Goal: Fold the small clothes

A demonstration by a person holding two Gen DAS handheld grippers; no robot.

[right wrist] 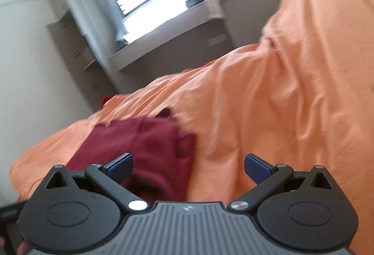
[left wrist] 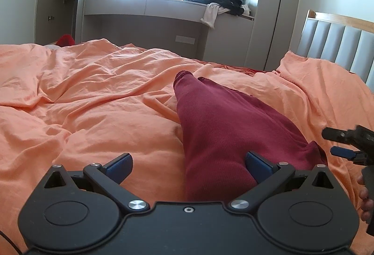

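A dark red ribbed garment lies on the orange bedcover, its two narrow ends pointing toward the window. My left gripper stands open just above its near end, with the cloth between the blue pads and nothing pinched. The right gripper shows at the right edge of the left wrist view, with a hand behind it. In the tilted, blurred right wrist view the same garment lies bunched at lower left. My right gripper is open there, its left pad over the cloth.
The orange cover is heavily wrinkled. A padded grey headboard stands at the right. A window bench beyond the bed carries a pile of dark clothes. A red item peeks past the far left edge.
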